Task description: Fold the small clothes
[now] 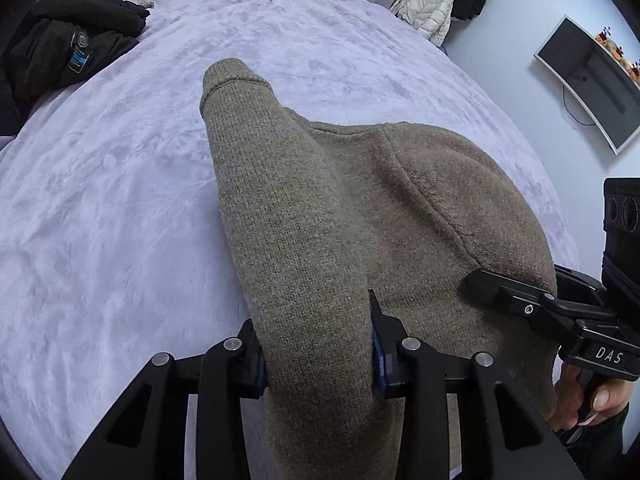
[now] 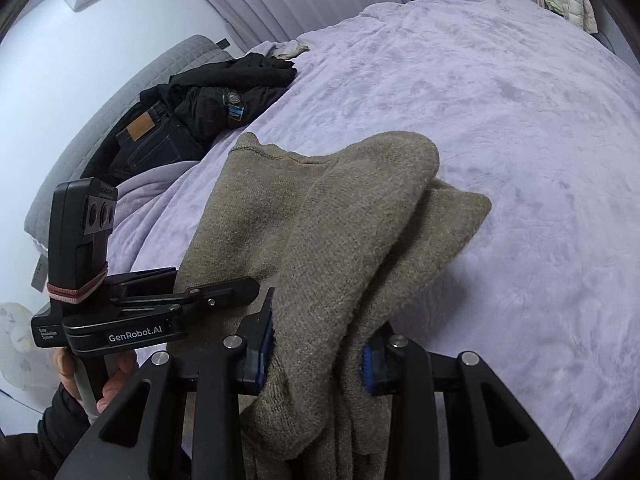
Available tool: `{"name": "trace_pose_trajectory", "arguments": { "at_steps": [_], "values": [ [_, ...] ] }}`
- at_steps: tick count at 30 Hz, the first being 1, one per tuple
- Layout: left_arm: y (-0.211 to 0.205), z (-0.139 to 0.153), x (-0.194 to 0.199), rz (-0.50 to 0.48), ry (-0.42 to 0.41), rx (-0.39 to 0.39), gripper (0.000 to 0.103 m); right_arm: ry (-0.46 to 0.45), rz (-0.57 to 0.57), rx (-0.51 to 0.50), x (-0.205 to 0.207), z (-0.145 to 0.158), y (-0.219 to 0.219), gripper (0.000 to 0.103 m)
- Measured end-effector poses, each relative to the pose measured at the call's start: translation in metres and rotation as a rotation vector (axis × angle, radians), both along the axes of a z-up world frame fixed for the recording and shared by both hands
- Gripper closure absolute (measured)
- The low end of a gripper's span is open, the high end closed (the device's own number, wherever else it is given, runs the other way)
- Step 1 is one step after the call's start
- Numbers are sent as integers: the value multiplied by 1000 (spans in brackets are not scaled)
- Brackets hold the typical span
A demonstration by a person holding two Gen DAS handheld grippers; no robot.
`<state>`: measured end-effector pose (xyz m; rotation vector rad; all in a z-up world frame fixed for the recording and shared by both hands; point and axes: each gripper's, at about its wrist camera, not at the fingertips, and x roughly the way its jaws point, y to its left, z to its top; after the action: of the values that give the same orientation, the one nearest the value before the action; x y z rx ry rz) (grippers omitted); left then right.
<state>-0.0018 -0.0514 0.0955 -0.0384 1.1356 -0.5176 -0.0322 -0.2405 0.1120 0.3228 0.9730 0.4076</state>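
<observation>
Both tongs, left (image 1: pixel 318 344) and right (image 2: pixel 320 354), are clamped on my soft brown knitted sweater (image 1: pixel 360 208). It feels floppy and light, so I pinch thick bunched edges.

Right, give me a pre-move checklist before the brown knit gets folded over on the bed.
1. Left tool clamped on the brown knit sweater: ok.
2. Right tool clamped on the same knit: ok.
3. Far end of the sweater resting on the lilac plush blanket: ok.
4. Landing area ahead free of the black clothes pile: ok.
5. Fabric smooth, unbunched: not ok.
6. Near hem position: cannot tell.
</observation>
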Motion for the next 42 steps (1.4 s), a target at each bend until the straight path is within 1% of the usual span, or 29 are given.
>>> {"name": "trace_pose_trajectory", "arguments": {
  "at_steps": [3,7,10,11,12,13,14,15,16,17,18,20,22,24,26,29,31,32,33,35,37,38,40,42],
  "values": [
    [12,-7,-27,3,25,8,64,11,26,9,-23,-4,11,67],
    [23,-26,-62,6,44,19,64,56,44,40,-53,-25,20,67],
    [28,-45,-69,14,55,6,63,70,59,21,-69,-41,28,67],
    [31,-48,-68,20,54,-7,59,72,57,11,-71,-45,29,67],
    [34,-51,-66,28,59,-23,53,69,53,-3,-72,-50,30,66],
    [38,-53,-65,45,67,-36,48,69,49,-20,-72,-54,30,63],
    [40,-54,-64,63,62,-28,31,76,44,-29,-71,-58,28,57],
    [44,-54,-65,90,41,1,22,90,33,-32,-69,-61,25,53],
    [49,-53,-66,106,19,19,15,109,25,-36,-69,-64,22,44],
    [54,-50,-71,110,1,22,16,121,24,-37,-69,-65,18,40],
    [60,-45,-75,113,-8,20,16,120,22,-38,-71,-63,14,39],
    [72,-34,-83,135,-34,18,16,87,10,-48,-82,-55,5,38],
    [80,-19,-94,163,-94,36,16,41,-22,-78,-95,-42,-1,37],
    [79,-5,-109,144,-164,48,16,-50,-13,-135,-112,-23,3,37],
    [72,5,-121,103,-203,37,16,-144,60,-196,-130,-5,19,36],
    [56,11,-133,44,-241,2,16,-224,199,-274,-149,7,51,35],
    [46,8,-135,10,-227,-28,16,-244,277,-305,-156,3,69,35],
    [41,7,-137,-7,-216,-64,16,-240,305,-320,-158,-1,76,35],
    [39,5,-141,-26,-212,-110,16,-226,321,-337,-159,-8,80,35],
    [33,2,-148,-58,-206,-156,16,-188,329,-367,-160,-24,82,35],
    [28,-7,-150,-81,-201,-159,16,-147,318,-379,-160,-41,76,35],
    [27,-14,-148,-83,-191,-144,16,-131,309,-376,-159,-49,71,35],
    [24,-27,-145,-83,-179,-110,16,-136,296,-355,-161,-57,65,34],
    [24,-32,-144,-86,-179,-90,16,-160,299,-338,-163,-58,63,31]
  ]
}}
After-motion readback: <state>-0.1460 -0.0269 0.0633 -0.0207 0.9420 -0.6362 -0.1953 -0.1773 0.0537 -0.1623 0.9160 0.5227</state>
